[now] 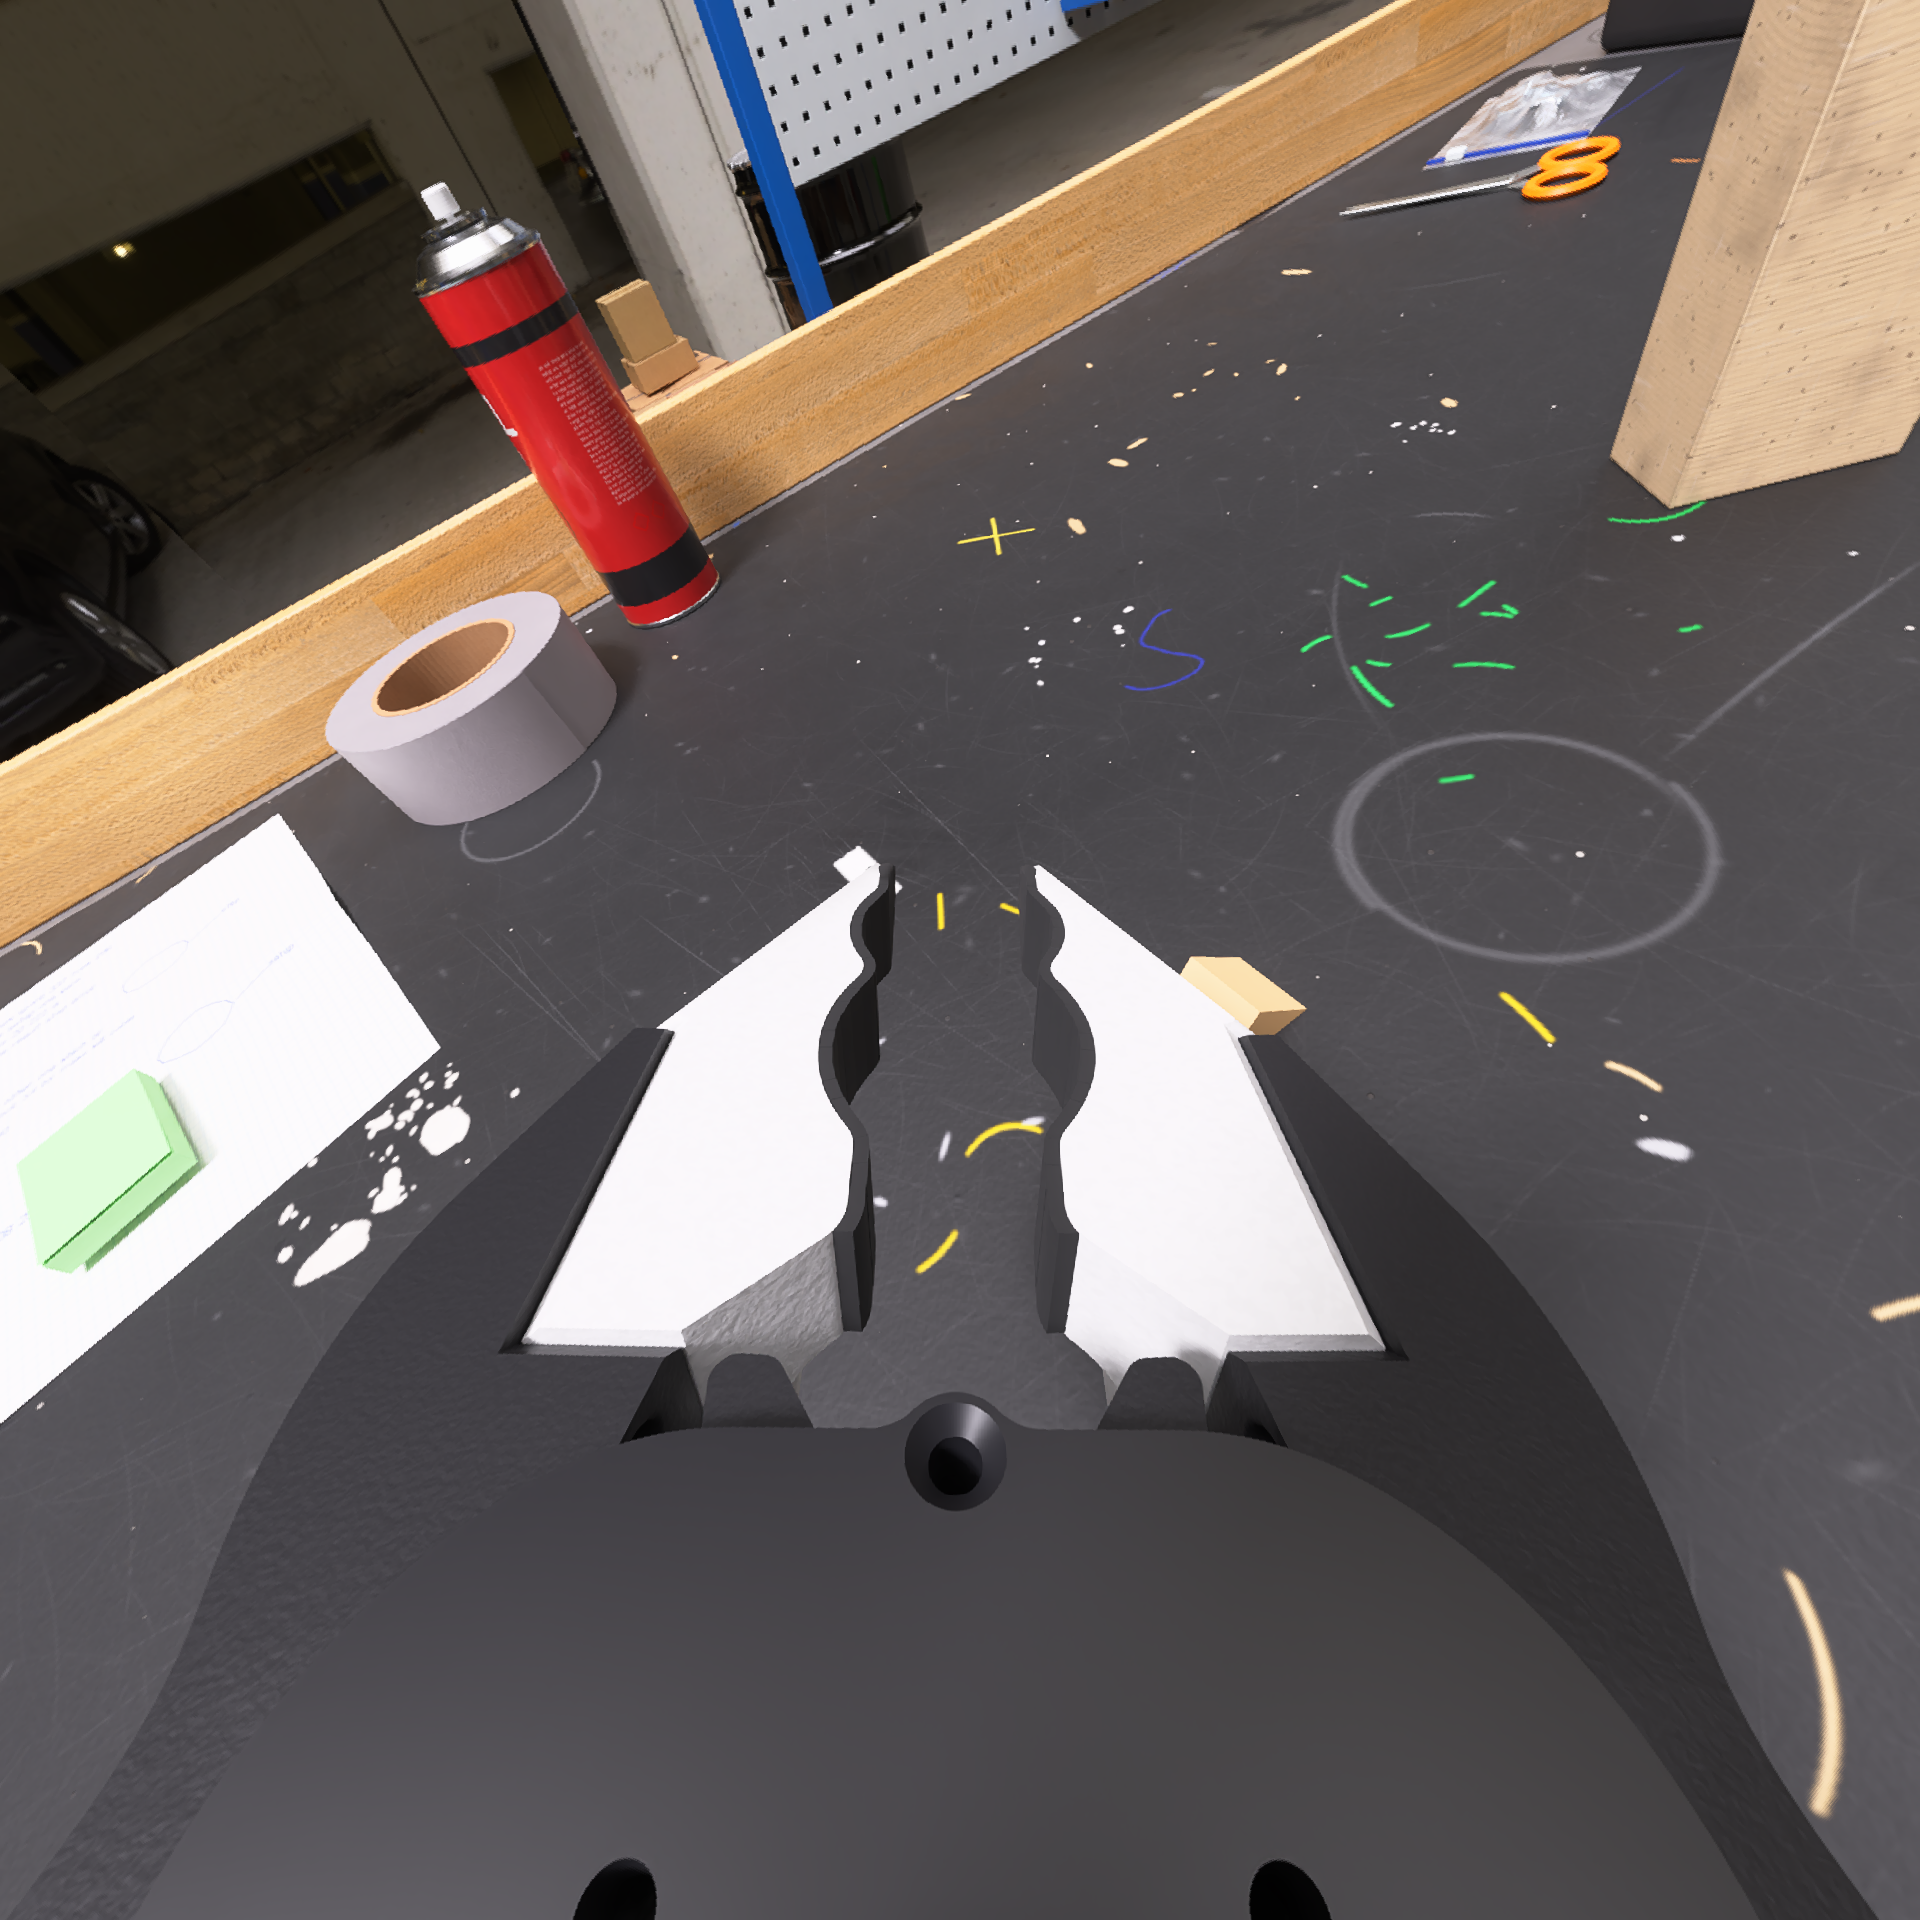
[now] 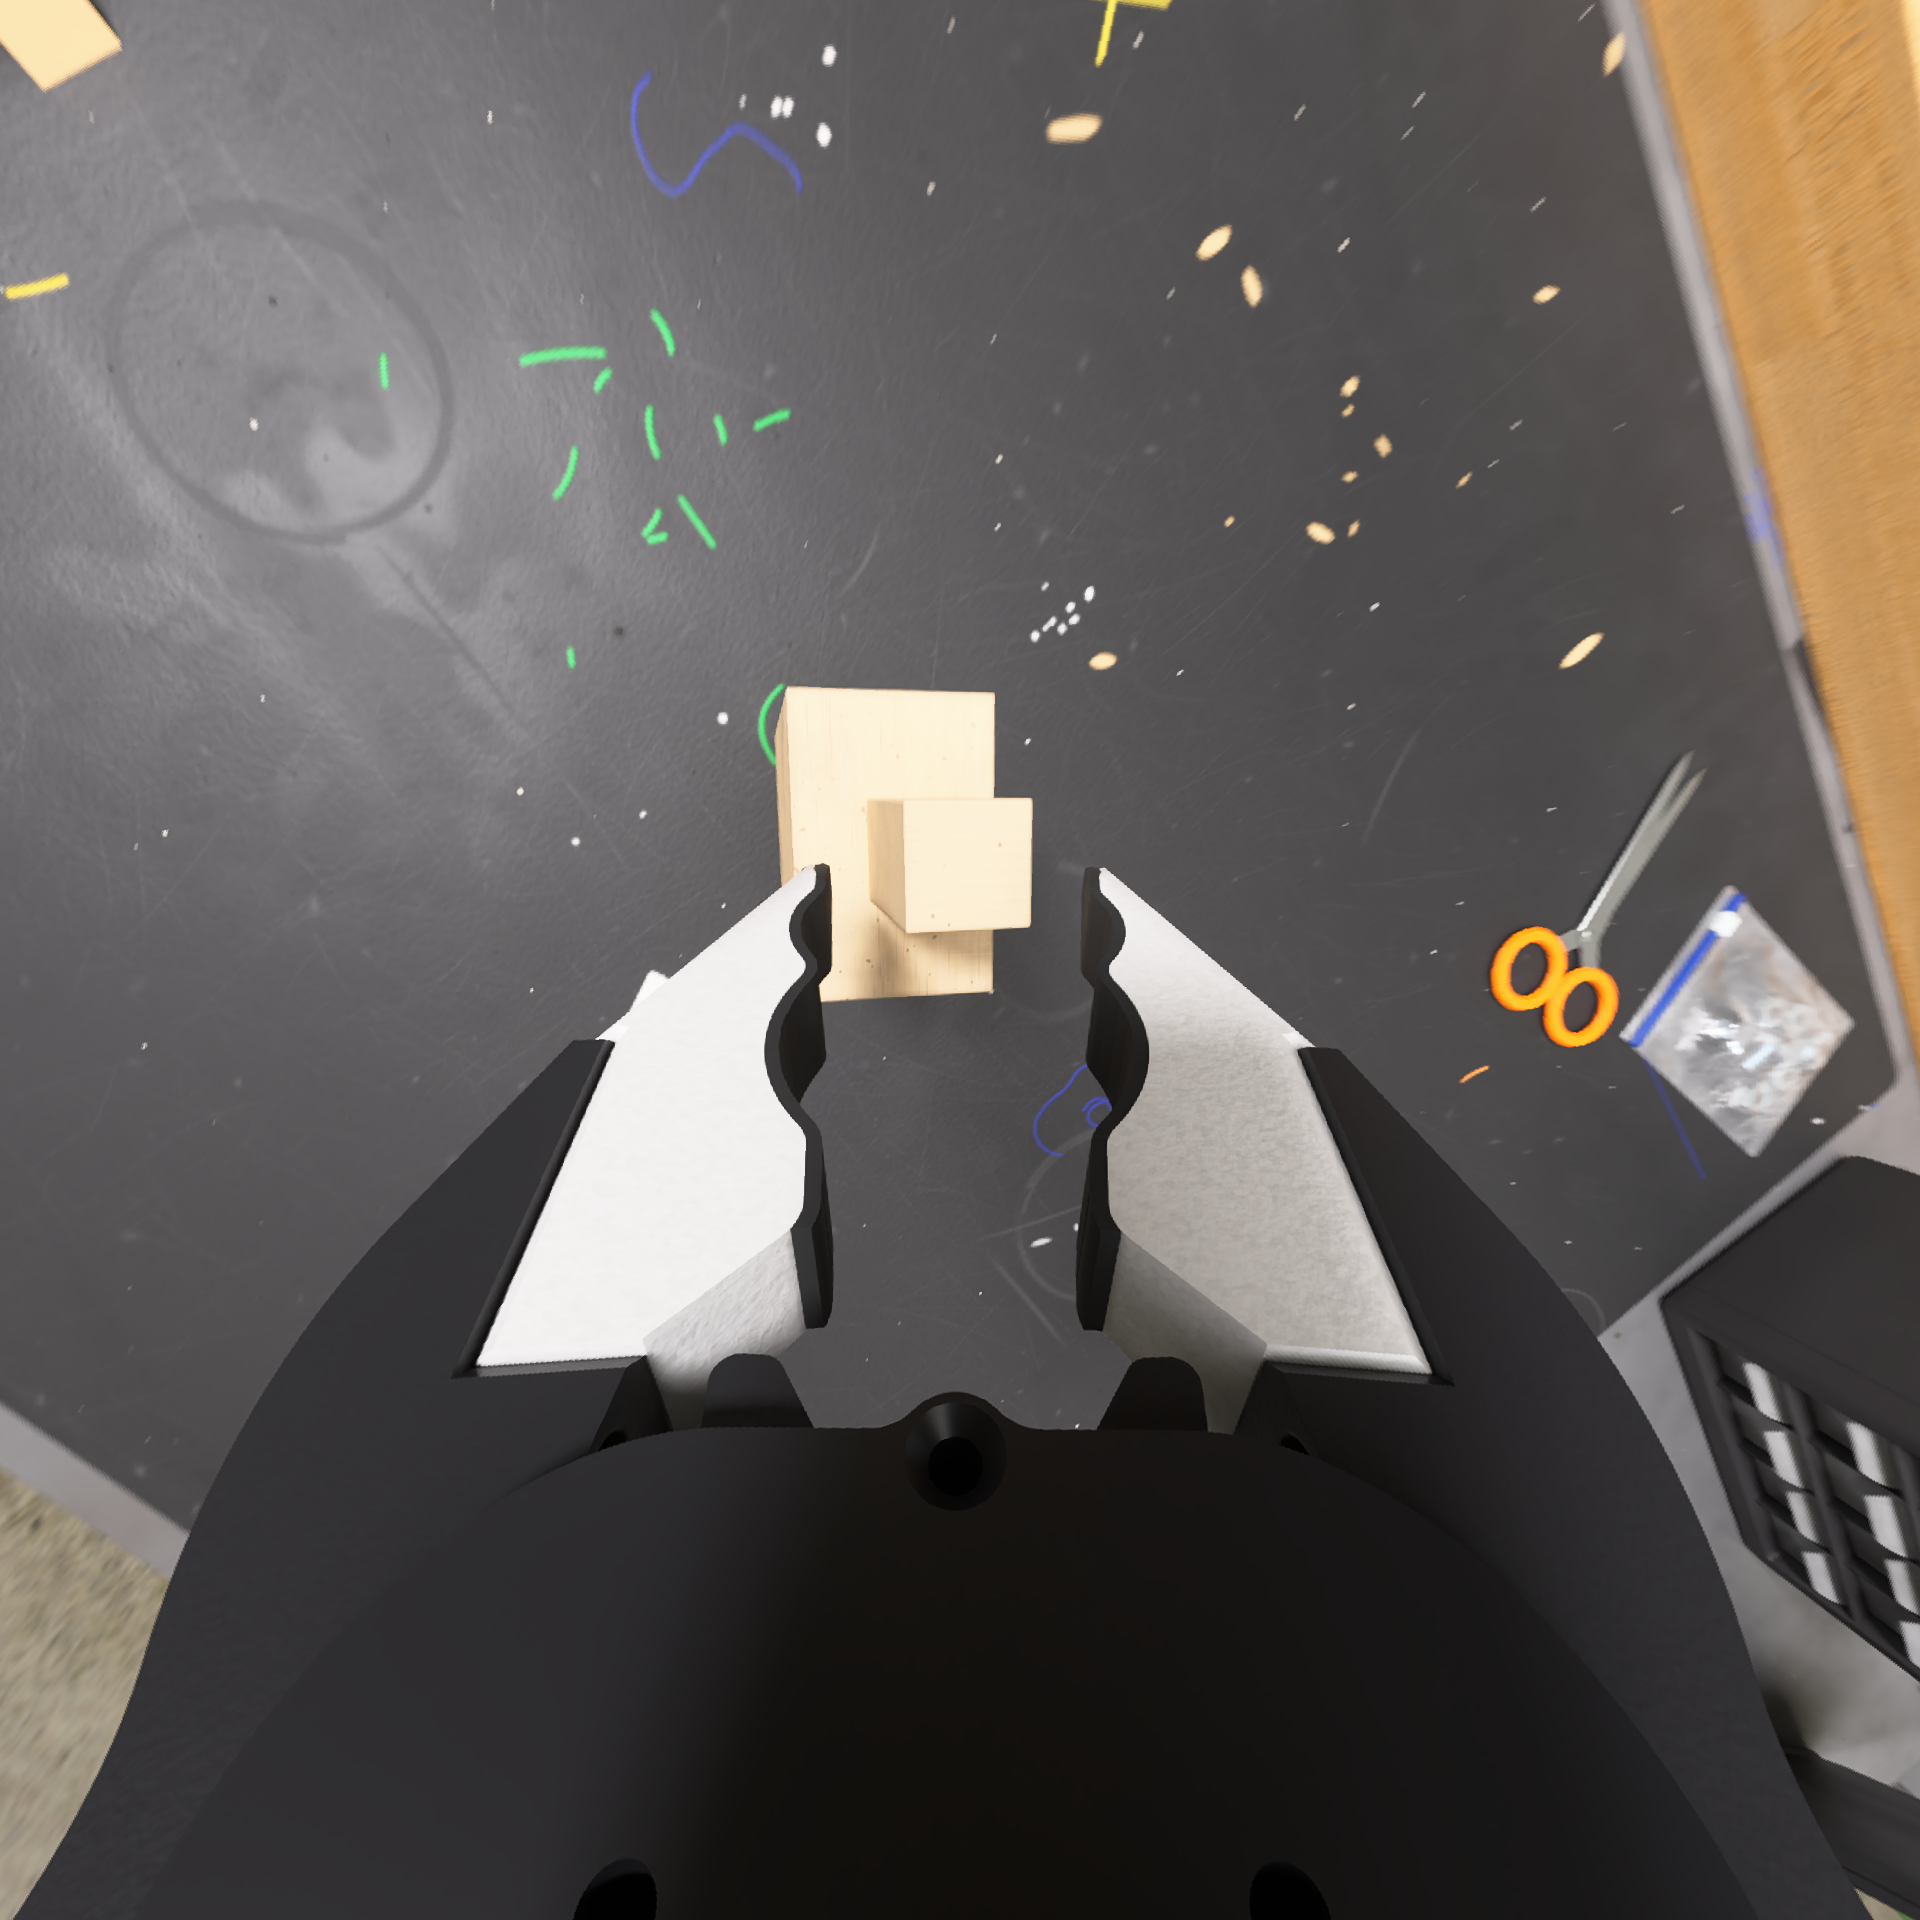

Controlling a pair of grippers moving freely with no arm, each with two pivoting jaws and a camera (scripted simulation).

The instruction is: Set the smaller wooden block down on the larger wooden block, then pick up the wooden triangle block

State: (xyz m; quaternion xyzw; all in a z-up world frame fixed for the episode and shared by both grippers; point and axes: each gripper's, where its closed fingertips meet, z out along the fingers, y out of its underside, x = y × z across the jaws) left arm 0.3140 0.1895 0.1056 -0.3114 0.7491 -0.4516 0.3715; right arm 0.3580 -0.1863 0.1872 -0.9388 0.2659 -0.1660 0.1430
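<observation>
In the right wrist view the smaller wooden block (image 2: 966, 862) rests on top of the larger wooden block (image 2: 883, 758), overhanging its right edge a little. My right gripper (image 2: 956, 883) is open and empty above them, its jaws well apart and clear of the smaller block. The wooden triangle block (image 1: 1242, 992) lies on the dark table just right of my left gripper (image 1: 961, 883), partly hidden by the right finger; it also shows in the right wrist view (image 2: 57, 42), cut off by the frame edge. My left gripper is open and empty, low over the table.
A red spray can (image 1: 566, 416) and a grey tape roll (image 1: 473, 707) stand by the wooden rail (image 1: 935, 343). White paper (image 1: 208, 1039) with a green note pad (image 1: 104, 1174) lies left. Orange scissors (image 2: 1558, 977), a plastic bag (image 2: 1745, 1023) and a black drawer unit (image 2: 1818, 1403) are right.
</observation>
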